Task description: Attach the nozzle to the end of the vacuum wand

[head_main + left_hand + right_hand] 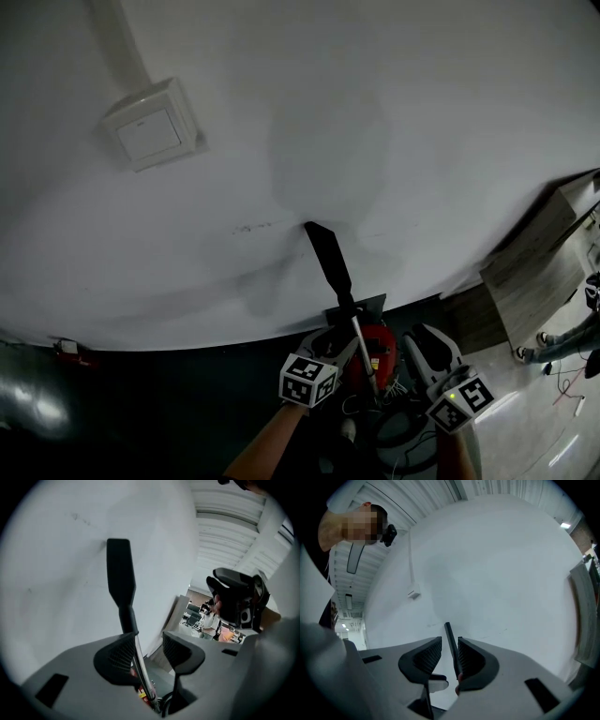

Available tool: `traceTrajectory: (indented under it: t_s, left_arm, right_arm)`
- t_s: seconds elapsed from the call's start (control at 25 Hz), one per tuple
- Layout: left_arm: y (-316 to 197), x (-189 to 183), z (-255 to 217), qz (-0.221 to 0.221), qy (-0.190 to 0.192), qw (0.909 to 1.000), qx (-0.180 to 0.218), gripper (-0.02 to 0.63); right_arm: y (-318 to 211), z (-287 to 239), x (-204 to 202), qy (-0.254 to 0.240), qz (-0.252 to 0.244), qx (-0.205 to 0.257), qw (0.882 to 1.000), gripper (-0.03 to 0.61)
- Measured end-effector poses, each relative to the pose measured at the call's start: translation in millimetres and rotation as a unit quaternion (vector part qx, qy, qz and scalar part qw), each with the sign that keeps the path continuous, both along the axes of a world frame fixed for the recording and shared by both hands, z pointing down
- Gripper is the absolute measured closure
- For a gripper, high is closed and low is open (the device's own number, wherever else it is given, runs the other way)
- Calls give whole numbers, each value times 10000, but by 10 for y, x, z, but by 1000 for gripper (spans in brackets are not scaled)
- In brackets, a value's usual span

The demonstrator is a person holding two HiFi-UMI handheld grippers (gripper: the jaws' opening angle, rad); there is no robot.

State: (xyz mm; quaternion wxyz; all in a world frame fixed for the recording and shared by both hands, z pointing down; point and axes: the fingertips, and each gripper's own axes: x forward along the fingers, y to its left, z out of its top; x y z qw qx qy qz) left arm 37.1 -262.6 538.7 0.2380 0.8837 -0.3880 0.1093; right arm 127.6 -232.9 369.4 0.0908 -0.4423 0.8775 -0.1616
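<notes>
Flat black plastic crevice nozzle (330,255) sits on the end of the silver metal vacuum wand (364,354), tip up by the white wall (422,141). Left gripper (149,641) is spread, wand along one pad, not pinched. Right gripper (450,644) is spread too. Risk: if the nozzle is only half-seated, it drops off unsupported. No readable writing.

White wall (403,103) close ahead, black nozzle (329,255) upright before it, switch box (152,124) upper left, wooden panel (532,281) at right, bare wall between.
</notes>
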Motion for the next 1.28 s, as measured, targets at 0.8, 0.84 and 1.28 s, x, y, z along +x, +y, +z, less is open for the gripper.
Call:
traceTrajectory:
  t_s: [0.8,0.84,1.28]
  left_arm:
    - [510,-184,-2090,-22,487,9811,1874,609]
    - [527,-181,-2135,-11,505,9800,1926,609]
    - [558,-258,-2257,-20,622,9757,2099,609]
  right_arm:
    - [334,-618,-294,-415,198,630,9970,560]
    - [343,-623,-303,-400,205,639,9969,561]
    - [330,-557,-345,-116,169,612,9979,561]
